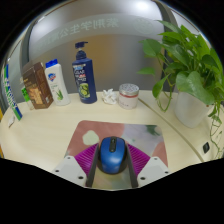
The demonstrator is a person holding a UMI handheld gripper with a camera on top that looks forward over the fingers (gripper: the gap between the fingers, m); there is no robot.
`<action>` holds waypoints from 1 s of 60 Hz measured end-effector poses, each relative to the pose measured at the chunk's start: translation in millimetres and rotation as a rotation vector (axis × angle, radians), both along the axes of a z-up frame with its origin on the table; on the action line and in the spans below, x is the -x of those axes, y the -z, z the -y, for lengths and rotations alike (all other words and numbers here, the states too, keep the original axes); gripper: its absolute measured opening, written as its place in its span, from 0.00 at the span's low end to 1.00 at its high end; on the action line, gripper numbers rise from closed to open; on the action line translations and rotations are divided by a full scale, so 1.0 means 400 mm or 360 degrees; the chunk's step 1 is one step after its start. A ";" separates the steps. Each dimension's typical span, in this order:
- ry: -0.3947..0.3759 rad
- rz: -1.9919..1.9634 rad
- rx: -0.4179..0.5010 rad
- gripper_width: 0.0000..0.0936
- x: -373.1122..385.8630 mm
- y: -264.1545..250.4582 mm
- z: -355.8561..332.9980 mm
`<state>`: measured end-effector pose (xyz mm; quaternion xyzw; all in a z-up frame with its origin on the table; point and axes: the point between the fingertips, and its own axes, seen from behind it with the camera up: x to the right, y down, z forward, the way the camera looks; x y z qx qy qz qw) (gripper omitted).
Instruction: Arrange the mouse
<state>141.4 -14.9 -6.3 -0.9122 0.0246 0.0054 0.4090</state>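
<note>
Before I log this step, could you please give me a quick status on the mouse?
Gripper jaws open around mouse. Blue-and-grey computer mouse sits between them on grey mouse mat. Nothing in the way; bottles and plant stand well beyond.

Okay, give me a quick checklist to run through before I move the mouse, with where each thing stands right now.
1. Blue mouse between the fingers: ok.
2. Both fingers pressing on the mouse: cannot tell.
3. Mouse over the mouse pad: ok.
4. Bare desk around the pad: ok.
5. Blue bottle and small jar stand well beyond the pad: ok.
6. Potted plant beside the pad, leaves overhang the desk: cannot tell clearance.
</note>
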 end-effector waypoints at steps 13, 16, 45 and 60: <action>0.0047 0.0048 -0.0018 0.90 0.007 -0.090 0.071; 0.0057 0.0069 -0.0035 0.92 0.011 -0.125 0.100; 0.0147 0.0256 -0.0184 0.91 0.118 -0.412 0.519; 0.0141 0.0276 -0.0219 0.91 0.149 -0.456 0.615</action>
